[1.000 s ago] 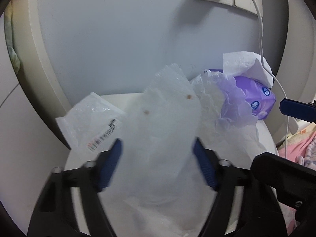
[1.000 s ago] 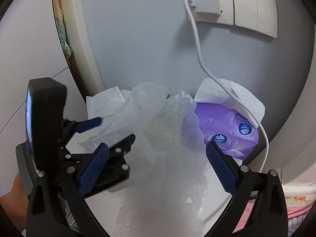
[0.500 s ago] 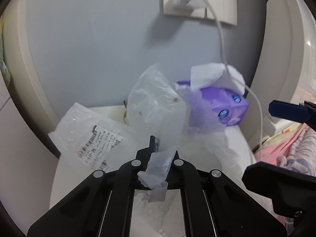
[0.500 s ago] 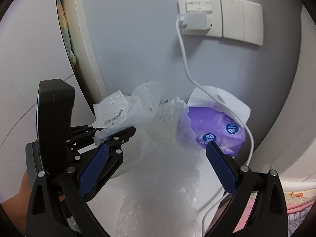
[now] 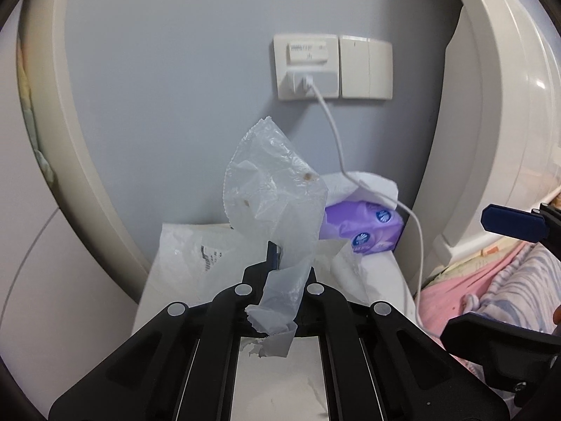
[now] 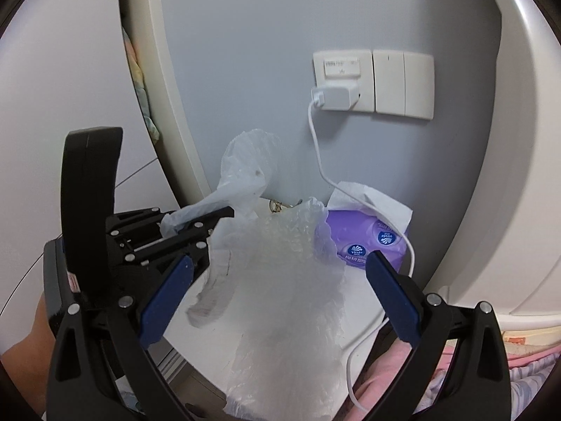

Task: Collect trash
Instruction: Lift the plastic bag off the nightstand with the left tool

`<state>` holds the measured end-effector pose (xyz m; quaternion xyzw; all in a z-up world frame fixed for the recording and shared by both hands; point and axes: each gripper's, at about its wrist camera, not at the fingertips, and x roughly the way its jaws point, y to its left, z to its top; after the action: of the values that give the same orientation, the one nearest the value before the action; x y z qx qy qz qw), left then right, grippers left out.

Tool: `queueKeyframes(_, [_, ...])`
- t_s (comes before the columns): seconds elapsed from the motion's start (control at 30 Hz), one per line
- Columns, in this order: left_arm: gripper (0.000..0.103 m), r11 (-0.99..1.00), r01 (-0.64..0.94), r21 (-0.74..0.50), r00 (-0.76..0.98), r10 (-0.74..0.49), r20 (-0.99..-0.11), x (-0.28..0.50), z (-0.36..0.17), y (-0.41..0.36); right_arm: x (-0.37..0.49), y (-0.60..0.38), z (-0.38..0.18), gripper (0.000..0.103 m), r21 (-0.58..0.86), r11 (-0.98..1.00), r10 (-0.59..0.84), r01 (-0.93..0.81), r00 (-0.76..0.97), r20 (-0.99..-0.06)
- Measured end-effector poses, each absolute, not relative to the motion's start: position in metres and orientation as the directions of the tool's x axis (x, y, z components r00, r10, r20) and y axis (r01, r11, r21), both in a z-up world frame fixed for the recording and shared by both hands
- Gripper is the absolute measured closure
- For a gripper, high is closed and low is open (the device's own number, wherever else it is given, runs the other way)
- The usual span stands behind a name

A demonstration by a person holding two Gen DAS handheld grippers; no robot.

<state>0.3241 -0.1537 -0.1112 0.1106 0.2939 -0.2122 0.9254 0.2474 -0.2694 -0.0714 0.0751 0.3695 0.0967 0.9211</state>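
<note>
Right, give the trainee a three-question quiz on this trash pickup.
1. True or false: the left gripper is shut on the thin bag.
2. How do the right gripper's jaws stand: A open, B shut?
3. What lies between the right jaws?

Key: 1 true. 2 A. 3 the bubble wrap, on the white table beside the purple tissue pack.
</note>
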Motion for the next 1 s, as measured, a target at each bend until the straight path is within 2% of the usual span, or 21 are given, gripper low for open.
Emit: queueKeyframes(1.0, [0.102, 0.955, 0.283, 0.093, 0.865, -0.212, -0.455, 0.212, -0.004, -0.065, 0.156, -0.218, -0.008, 0.007, 0.22, 0.936, 0.351, -0.273, 0.729, -0.587])
